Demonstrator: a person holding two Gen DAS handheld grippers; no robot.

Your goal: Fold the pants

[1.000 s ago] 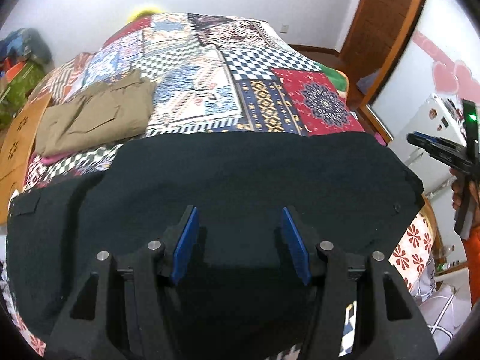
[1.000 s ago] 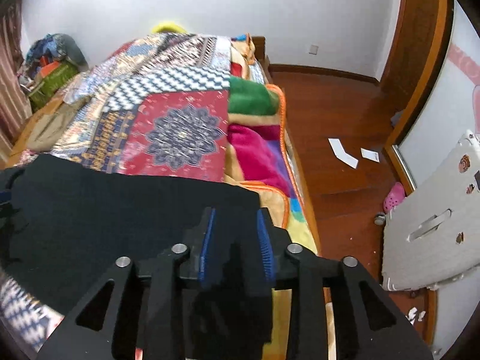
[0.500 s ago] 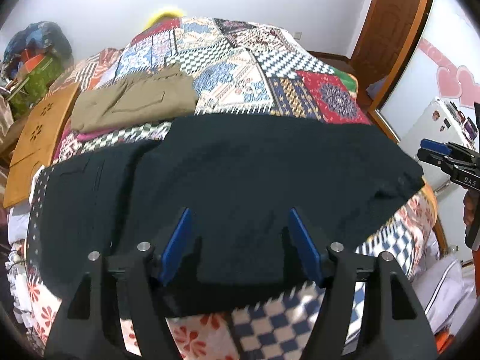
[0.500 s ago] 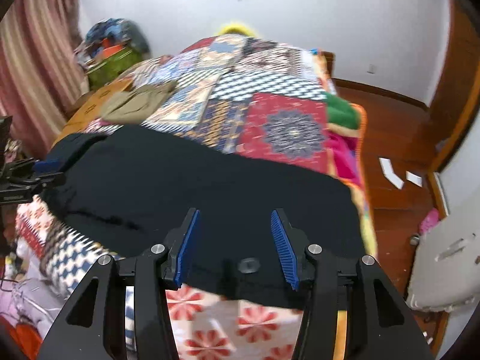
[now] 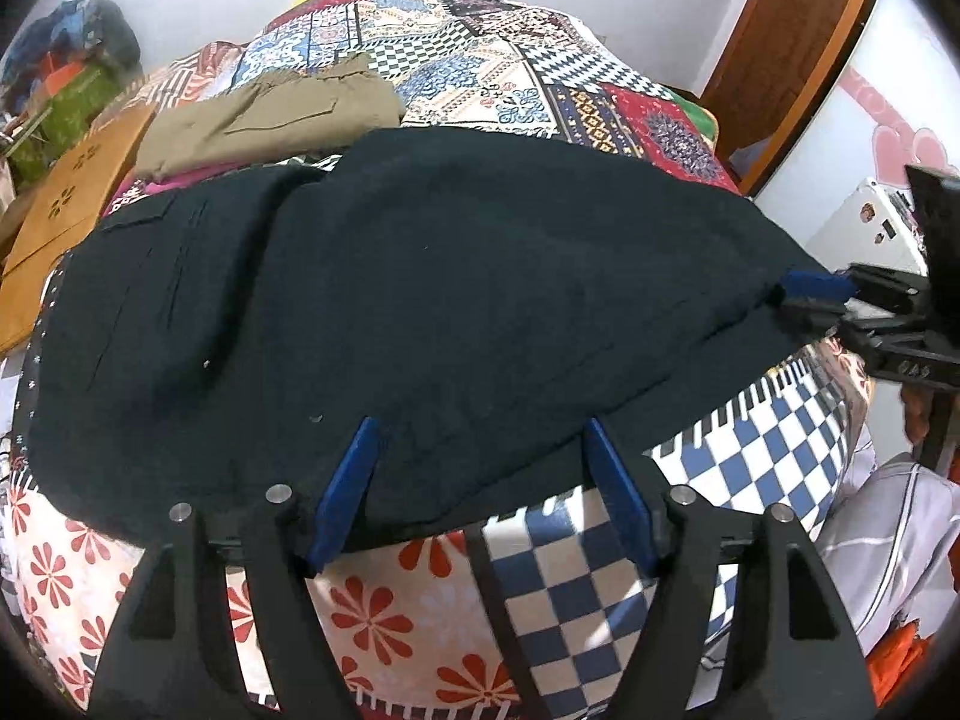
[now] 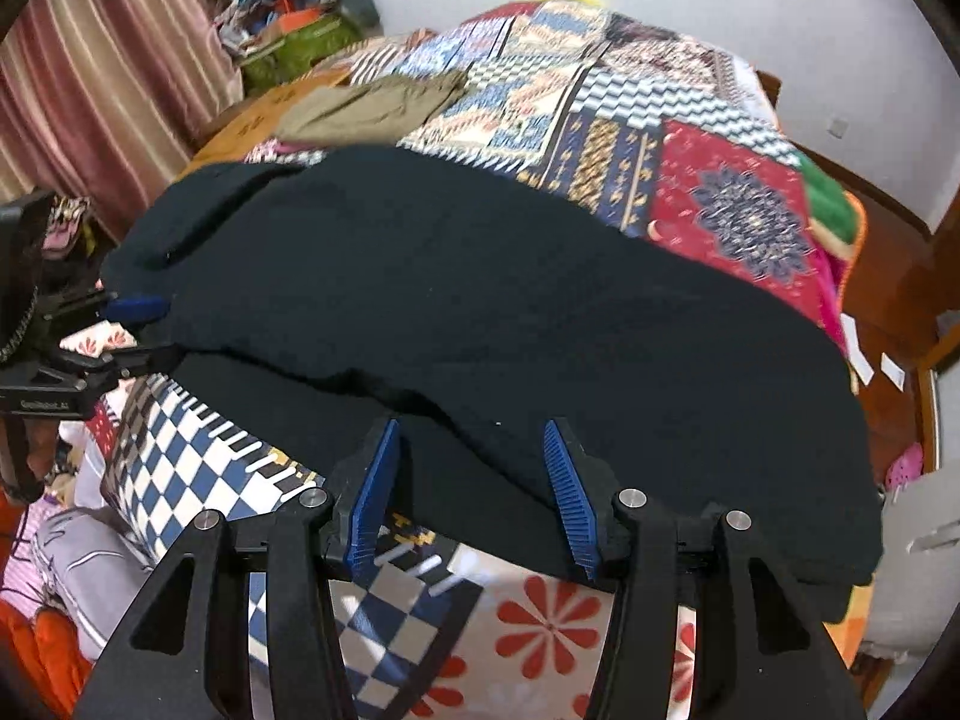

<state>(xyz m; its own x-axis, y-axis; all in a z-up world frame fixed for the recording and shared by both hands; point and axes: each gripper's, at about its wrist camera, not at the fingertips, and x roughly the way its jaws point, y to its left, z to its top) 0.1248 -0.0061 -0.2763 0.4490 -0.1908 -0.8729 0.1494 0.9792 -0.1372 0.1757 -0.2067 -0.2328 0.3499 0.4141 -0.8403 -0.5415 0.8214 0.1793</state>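
Note:
Black pants (image 5: 450, 276) lie spread across the near end of the patchwork quilt (image 5: 510, 102), one layer folded over the other. My left gripper (image 5: 478, 429) hovers over their near edge with its jaws opening; the cloth lies below them and the pads do not press on it. My right gripper (image 6: 471, 429) stands open over the near edge of the pants (image 6: 510, 312) at the other end, nothing pinched. Each gripper shows in the other's view: the right gripper (image 5: 792, 303) at the pants' right end, the left gripper (image 6: 150, 330) at their left end.
Folded khaki pants (image 5: 270, 120) lie further up the bed beside a wooden board (image 5: 66, 222). A pile of clothes (image 6: 294, 18) sits by the curtain. A white cabinet (image 5: 870, 228) and a wooden door (image 5: 798, 30) stand on the right, with wooden floor (image 6: 888, 276) beyond.
Both grippers drew back toward the near edge of the bed. The right gripper let go of the black cloth and opened; the left jaws widened. The pants now lie flat.

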